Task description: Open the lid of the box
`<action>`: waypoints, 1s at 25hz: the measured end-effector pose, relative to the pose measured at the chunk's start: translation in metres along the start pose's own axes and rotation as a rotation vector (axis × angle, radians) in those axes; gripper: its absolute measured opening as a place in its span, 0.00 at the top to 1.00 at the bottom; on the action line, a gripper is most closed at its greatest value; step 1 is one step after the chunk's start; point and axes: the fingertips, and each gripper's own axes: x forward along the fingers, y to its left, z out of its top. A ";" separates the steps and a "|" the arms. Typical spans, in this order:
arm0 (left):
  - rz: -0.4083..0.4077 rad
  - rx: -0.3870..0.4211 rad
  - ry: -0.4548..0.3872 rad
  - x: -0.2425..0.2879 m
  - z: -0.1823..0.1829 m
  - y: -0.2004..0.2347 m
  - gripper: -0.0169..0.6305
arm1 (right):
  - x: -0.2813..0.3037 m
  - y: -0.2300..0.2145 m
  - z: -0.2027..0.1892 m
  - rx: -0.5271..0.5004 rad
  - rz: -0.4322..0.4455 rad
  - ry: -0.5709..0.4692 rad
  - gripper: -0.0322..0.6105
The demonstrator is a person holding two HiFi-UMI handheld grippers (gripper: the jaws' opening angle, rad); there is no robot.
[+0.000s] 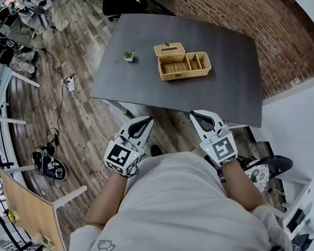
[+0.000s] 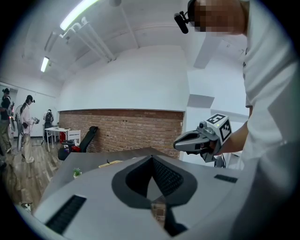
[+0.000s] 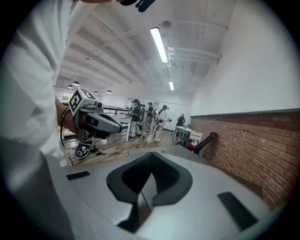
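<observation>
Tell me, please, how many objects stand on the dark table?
2. A wicker box stands near the middle of the table, its lid open behind it. A small potted plant stands to its left in the head view. Nothing seems hidden.

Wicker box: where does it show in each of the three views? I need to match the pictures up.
Head view: the wicker box sits on the dark table, upper middle of the picture.
Left gripper view: low, left of centre, only a thin tan sliver, likely its edge.
Right gripper view: not in it.
Shared landmark: the brick wall, top right in the head view, mid-height in the left gripper view, right side in the right gripper view.
</observation>
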 end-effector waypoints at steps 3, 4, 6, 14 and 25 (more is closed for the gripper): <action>0.014 0.006 0.000 0.004 -0.002 -0.022 0.96 | -0.020 0.007 -0.004 -0.010 0.030 -0.002 0.94; 0.020 0.006 -0.002 0.005 -0.003 -0.030 0.96 | -0.028 0.009 -0.005 -0.010 0.037 -0.006 0.94; 0.033 0.008 -0.005 0.008 -0.007 -0.045 0.96 | -0.043 0.013 -0.011 -0.013 0.053 -0.010 0.94; 0.047 0.025 -0.006 0.016 -0.009 -0.118 0.96 | -0.111 0.024 -0.030 0.016 0.070 -0.046 0.94; 0.028 0.034 -0.028 0.016 0.002 -0.183 0.96 | -0.174 0.030 -0.044 0.027 0.058 -0.065 0.94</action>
